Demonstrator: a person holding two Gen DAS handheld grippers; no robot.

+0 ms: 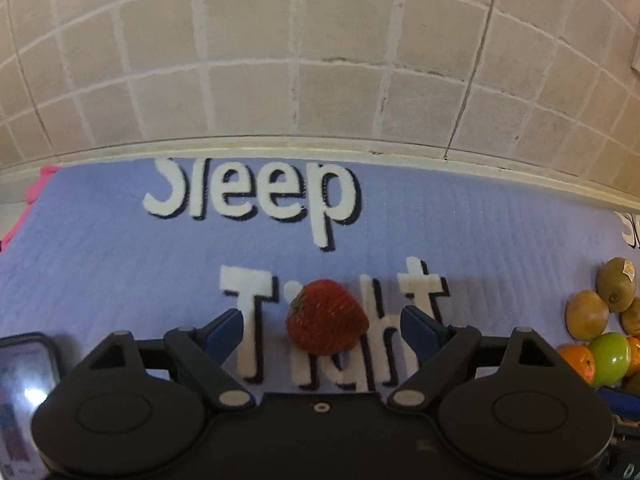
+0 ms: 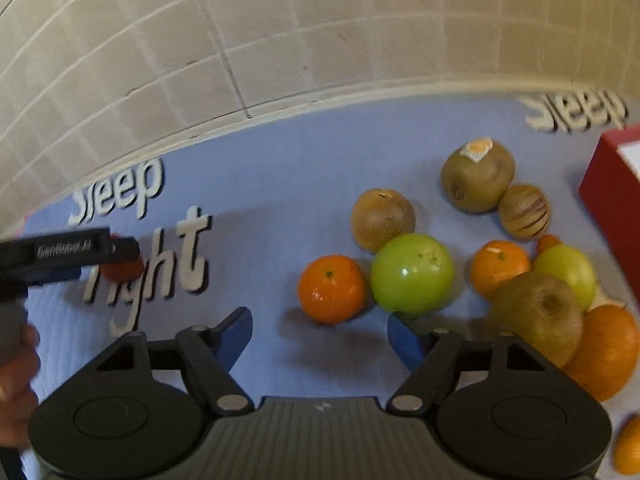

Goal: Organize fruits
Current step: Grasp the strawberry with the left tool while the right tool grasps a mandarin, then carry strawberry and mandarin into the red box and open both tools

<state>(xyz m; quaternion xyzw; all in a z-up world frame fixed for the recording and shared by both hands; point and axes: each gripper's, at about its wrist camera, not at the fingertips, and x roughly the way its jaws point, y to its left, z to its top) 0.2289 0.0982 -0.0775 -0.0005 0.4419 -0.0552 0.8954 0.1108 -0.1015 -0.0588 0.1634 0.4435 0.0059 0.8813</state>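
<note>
1. My work surface is a blue quilted mat [image 1: 120, 264] with white raised letters reading "Sleep Tight"; a second "Sleep" shows farther right in the right wrist view. What lies under the mat I cannot tell.
2. Behind the mat runs a pale ledge, then a wall [image 1: 320, 48] of beige square tiles with some cracked grout.
3. My left claw [image 1: 322, 326] stands wide, and a strawberry [image 1: 326, 318] lies on the mat between its blue fingers [image 1: 226, 330], touching neither.
4. My right claw [image 2: 320, 338] is wide too, holding nothing. Just ahead of it sit a mandarin [image 2: 332, 288] and a green apple [image 2: 412, 272], touching each other.
5. Behind and right of them, kiwis [image 2: 478, 176], more mandarins and a second apple crowd into a loose pile.
6. A red box [image 2: 608, 196] is cut off at the right edge.
7. From the right wrist view, the left claw's black body covers most of the strawberry.
8. A phone [image 1: 26, 376] at lower left in the left wrist view is blurred and cropped; its screen is unreadable.
9. A pink strip at the mat's left corner is too small to identify.
</note>
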